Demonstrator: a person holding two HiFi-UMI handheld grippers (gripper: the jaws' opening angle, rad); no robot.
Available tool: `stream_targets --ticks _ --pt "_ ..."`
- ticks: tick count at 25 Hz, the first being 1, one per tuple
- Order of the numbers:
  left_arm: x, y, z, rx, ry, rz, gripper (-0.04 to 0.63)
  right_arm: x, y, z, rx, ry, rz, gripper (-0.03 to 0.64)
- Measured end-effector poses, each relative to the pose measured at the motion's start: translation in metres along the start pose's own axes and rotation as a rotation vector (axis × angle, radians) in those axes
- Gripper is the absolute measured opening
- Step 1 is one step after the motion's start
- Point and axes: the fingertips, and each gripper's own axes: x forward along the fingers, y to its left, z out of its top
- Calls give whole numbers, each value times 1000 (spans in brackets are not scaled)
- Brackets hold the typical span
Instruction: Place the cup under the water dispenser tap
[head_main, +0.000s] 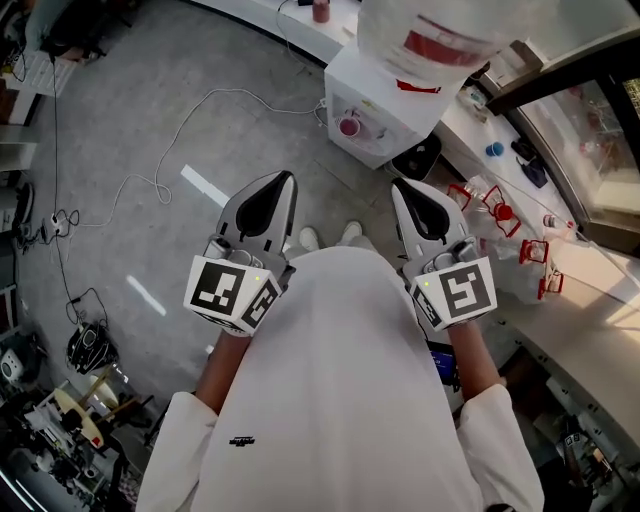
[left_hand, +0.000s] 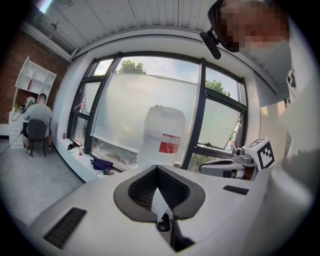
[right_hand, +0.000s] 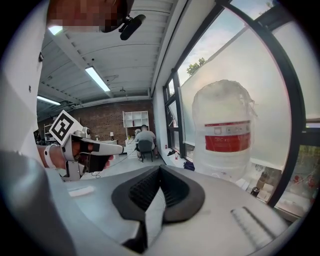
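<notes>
Plainly, the left gripper (head_main: 287, 177) is seen with its jaws pressed together and nothing held between them; the right gripper (head_main: 397, 184) is likewise closed and empty. Both are held side by side, apart, above the person's white shirt (head_main: 340, 380), pointed toward the water dispenser (head_main: 385, 115). The pink cup (head_main: 349, 127) is found at the dispenser's front, beneath the large bottle (head_main: 430, 35), well apart from both grippers.

cup (head_main: 349, 127): pink, upright | on white water dispenser (head_main: 395, 120) front
</notes>
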Motion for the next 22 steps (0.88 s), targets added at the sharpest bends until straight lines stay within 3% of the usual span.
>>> stream_targets --ticks 5,22 --pt "-4 3 3 -15 -6 -1 0 -1 4 -2 51 -2 -25 11" --pt "-20 2 -7 -14 8 -19 0 -5 22 -6 20 -2 -44 11"
